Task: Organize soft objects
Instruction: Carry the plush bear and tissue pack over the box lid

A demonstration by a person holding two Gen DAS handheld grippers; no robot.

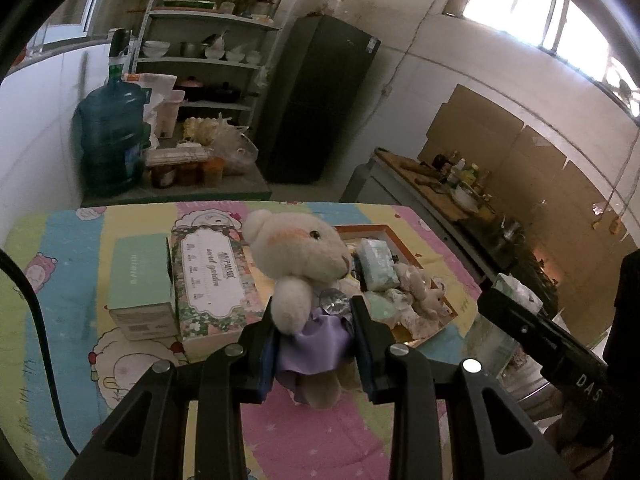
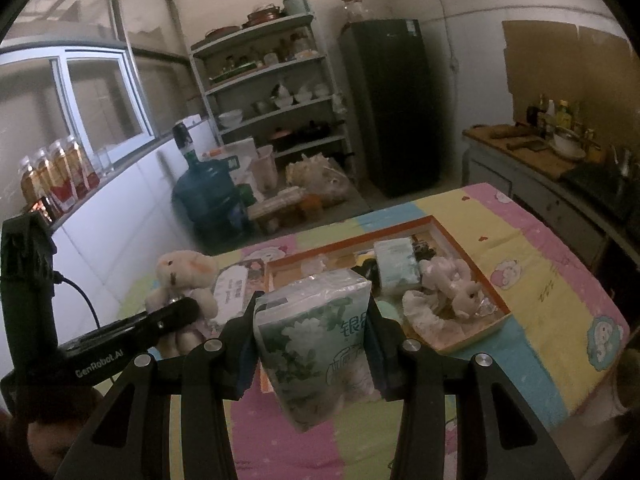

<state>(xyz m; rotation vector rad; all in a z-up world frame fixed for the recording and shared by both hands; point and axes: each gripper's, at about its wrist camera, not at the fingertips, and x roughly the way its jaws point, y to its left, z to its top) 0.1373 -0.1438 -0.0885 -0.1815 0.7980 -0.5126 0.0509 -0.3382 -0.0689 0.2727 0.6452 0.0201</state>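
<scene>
The left gripper (image 1: pixel 314 330) is clenched on a cream teddy bear (image 1: pixel 304 264) w/ a purple satin skirt; the pads press on its body at skirt level, and the bear hangs above the table, head up, facing right in the left wrist view. The right gripper (image 2: pixel 312 332) grasps a soft tissue pack (image 2: pixel 316 344), white and green w/ a flower print and Chinese characters that are only partly readable; the pack stands tilted between the two fingers. On the side of the left gripper, in the right wrist view, the writing "GenRobot.AI" can be read. Under both tools is a table w/ a cartoon tablecloth (image 2: pixel 540 280) in pink, yellow and blue stripes. On it lies an orange-rimmed tray (image 2: pixel 472 240), holding a pale blue tissue pack (image 2: pixel 396 266) and a small plush toy (image 2: pixel 452 280) beside it. To the left of the tray in the left wrist view stands a floral tissue box (image 1: pixel 208 276) labelled "secret garden", approx., and touching it a mint green box (image 1: pixel 140 280) whose small print is too blurred to read.
</scene>
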